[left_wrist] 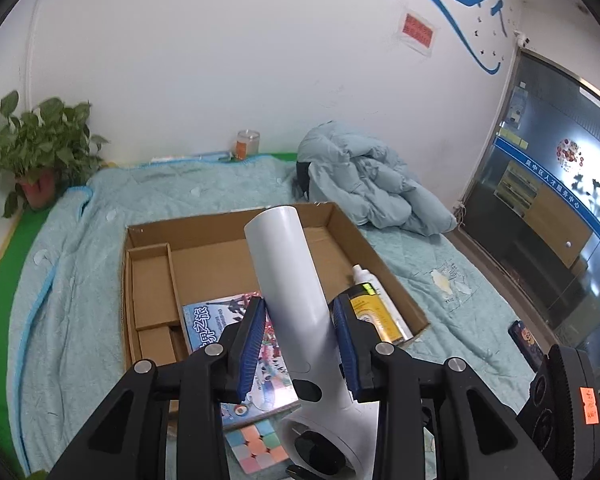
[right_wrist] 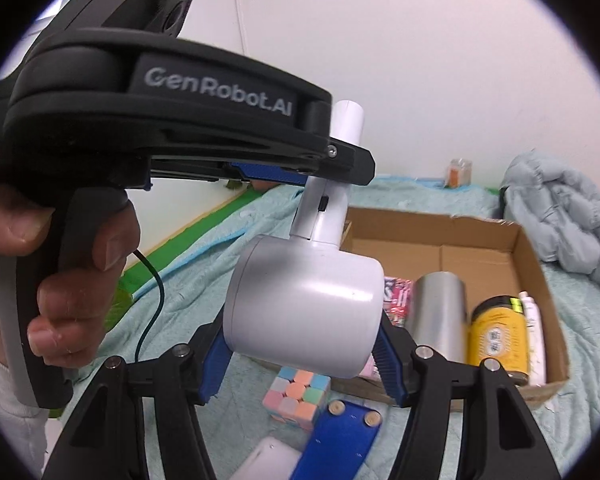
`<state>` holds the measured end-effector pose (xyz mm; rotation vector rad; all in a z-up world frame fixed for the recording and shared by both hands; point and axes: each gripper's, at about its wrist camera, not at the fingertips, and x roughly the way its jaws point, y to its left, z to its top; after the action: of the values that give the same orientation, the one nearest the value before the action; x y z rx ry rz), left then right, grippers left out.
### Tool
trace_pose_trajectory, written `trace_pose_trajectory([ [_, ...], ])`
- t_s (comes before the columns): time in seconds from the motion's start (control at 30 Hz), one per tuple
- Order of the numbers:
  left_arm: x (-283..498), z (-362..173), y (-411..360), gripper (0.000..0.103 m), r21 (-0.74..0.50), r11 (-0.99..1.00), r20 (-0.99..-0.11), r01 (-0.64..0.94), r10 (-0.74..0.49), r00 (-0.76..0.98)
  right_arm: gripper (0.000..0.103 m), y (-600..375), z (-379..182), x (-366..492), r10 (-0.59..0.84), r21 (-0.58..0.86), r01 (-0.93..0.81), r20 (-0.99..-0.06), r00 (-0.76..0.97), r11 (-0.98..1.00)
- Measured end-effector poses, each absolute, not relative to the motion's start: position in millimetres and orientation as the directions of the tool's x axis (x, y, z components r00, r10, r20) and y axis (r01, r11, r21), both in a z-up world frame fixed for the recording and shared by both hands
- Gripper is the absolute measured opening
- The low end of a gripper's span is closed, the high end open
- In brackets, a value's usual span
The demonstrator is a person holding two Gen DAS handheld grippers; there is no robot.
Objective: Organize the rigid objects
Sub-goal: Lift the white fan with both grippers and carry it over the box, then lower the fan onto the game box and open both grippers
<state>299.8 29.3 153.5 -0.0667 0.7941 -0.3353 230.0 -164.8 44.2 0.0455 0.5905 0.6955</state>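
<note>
Bright, even indoor light; strong fisheye bending and dark corners; slight motion blur.

We read "GenRobot.AI" in grey letters on the black body of the left gripper (right_wrist: 336, 176). The glass door (left_wrist: 548, 216) carries a blue band (left_wrist: 556, 192) of white Chinese characters, and the puzzle box (left_wrist: 236, 332) bears large Chinese characters; the red wall notice (left_wrist: 419, 31) is too blurred.

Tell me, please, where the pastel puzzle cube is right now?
The puzzle cube lies on the blue blanket, outside the cardboard box's near edge, under the lifted hair dryer.
</note>
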Motion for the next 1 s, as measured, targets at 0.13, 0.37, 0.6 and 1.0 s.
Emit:
trace_pose_trajectory([
  [0.13,335.1,117.0,53.8,0.032,-0.24,0.942,-0.735,0.236,-0.335,0.589,0.062,-145.0,26.4,253.7,0.605,0.249,-0.586,-0.572,0.554,0.771],
  [0.37,378.4,28.0,94.4,0.032,-0.366,0.918,-0.797,0.154,-0.395,0.457,0.062,-116.5,-28.3,291.5,0.553,0.256,-0.573,-0.711,0.434,0.779],
  [0.6,394.3,-16.9,101.6,0.032,-0.375,0.919,-0.822,0.119,-0.39,0.416,0.062,-105.3,-55.2,305.3,0.538,0.305,-0.529,-0.758,0.368,0.792],
  [1.0,390.8,-42.3,103.9,0.023,-0.346,0.934,-0.861,0.092,-0.355,0.365,0.05,-109.9,-55.9,299.6,0.567,0.362,-0.547,-0.78,0.266,0.755],
])
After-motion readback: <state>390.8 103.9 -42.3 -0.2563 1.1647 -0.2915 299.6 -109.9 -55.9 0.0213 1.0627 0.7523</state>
